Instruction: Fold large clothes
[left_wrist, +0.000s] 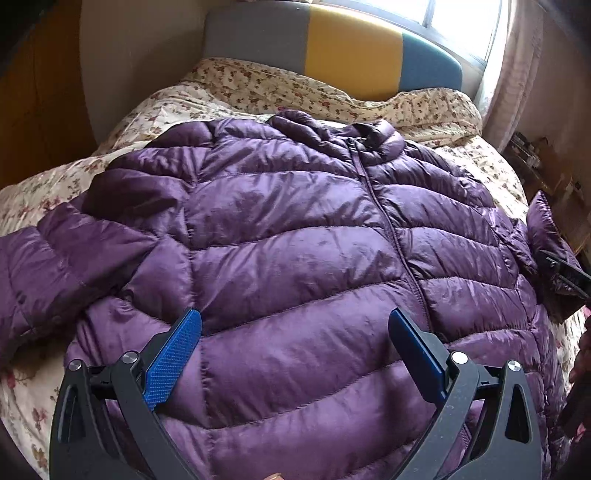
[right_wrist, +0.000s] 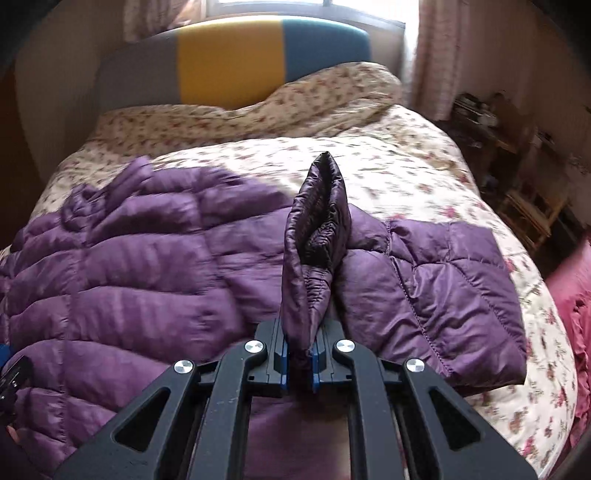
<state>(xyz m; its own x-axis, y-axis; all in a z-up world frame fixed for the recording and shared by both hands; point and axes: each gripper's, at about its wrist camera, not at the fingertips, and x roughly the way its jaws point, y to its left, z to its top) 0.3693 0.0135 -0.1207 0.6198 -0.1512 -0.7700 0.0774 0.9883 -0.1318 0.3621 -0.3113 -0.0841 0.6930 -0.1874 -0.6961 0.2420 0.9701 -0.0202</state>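
Note:
A purple quilted down jacket (left_wrist: 295, 229) lies front up on the bed, zipped, collar toward the headboard. Its left sleeve (left_wrist: 55, 258) lies out to the left. My left gripper (left_wrist: 295, 328) is open and empty, hovering over the jacket's lower front. My right gripper (right_wrist: 299, 354) is shut on the cuff of the right sleeve (right_wrist: 317, 236) and holds it upright above the jacket (right_wrist: 129, 266). The rest of that sleeve (right_wrist: 454, 288) lies on the bed to the right. The right gripper (left_wrist: 565, 273) also shows at the right edge of the left wrist view, holding the cuff.
The bed has a floral duvet (right_wrist: 406, 166) bunched toward a grey, yellow and blue headboard (left_wrist: 332, 51). A window with curtains (left_wrist: 517, 55) is behind it. Cluttered wooden shelves (right_wrist: 517, 147) stand on the right. A pink cloth (right_wrist: 576, 295) lies at the right edge.

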